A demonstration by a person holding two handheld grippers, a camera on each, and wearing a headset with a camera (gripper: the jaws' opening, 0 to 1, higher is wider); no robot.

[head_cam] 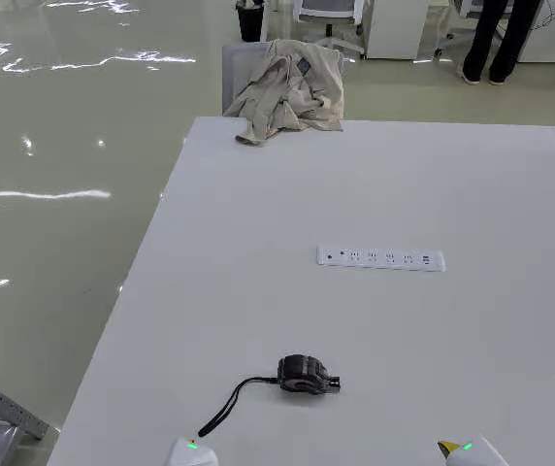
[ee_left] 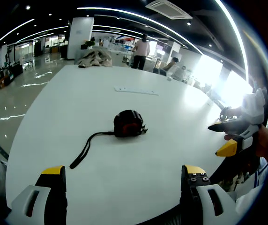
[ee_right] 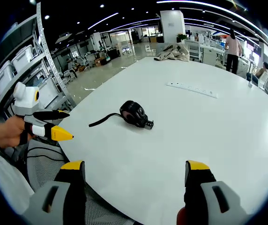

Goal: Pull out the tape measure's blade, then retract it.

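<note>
Black tape measure [head_cam: 307,375] ahead, apart from left claw [ee_left: 123,169], right claw [ee_right: 135,165]; both spread wide, empty.

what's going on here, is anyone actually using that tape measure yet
Not yet. A person holds a two-jaw gripper in each hand at a white table. The tape measure lies on the table with no blade pulled out, its black strap trailing beside it. The left gripper and the right gripper are both open and empty, pointed at the tape measure but apart from it.
</note>
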